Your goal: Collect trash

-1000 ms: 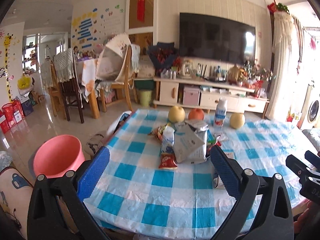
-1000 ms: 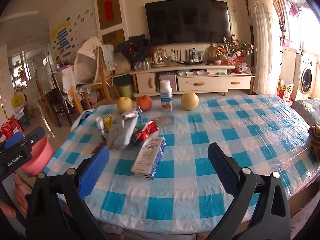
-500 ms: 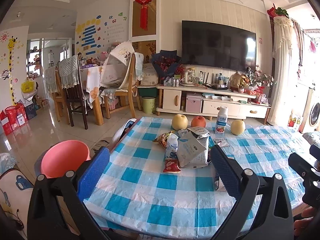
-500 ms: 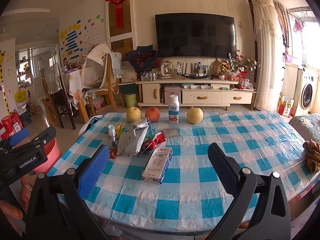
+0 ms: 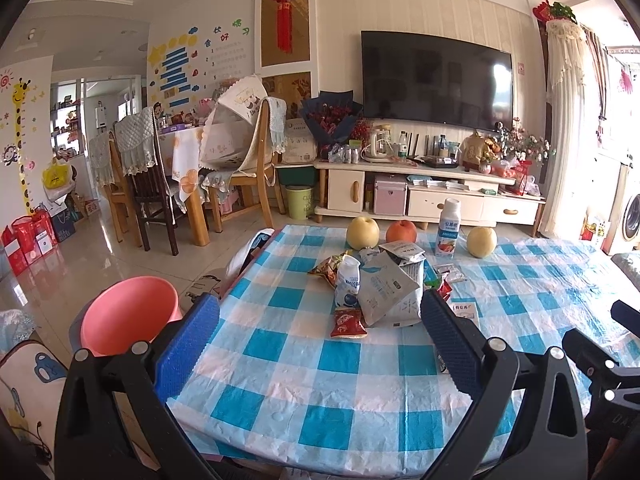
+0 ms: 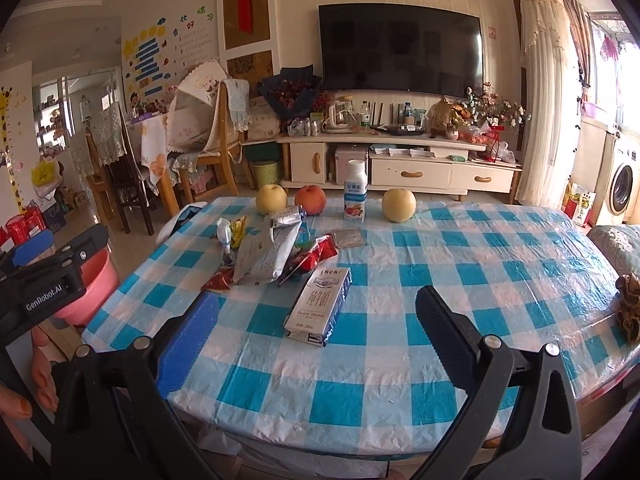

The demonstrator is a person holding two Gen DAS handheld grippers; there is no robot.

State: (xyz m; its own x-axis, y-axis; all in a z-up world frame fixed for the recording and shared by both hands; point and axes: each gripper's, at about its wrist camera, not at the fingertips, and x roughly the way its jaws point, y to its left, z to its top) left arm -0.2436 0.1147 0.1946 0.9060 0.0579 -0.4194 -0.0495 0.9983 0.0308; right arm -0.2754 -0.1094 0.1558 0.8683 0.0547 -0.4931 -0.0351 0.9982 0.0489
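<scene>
Fingers of both the left gripper [image 5: 316, 338] and right gripper [image 6: 316, 336] are spread wide and empty short of the surface [image 6: 460, 264], where closing on the trash pile [image 6: 272, 250] risks toppling the upright bottle [image 6: 355, 196].

place: home living-dining room | wall-mounted TV [image 5: 436, 80] over cream media cabinet [image 5: 428, 196] | dining chairs [image 5: 248, 160] | washing machine [image 6: 622, 184] | checked-cloth tabletop [image 5: 304, 360] | children's wall stickers [image 5: 20, 120]
</scene>
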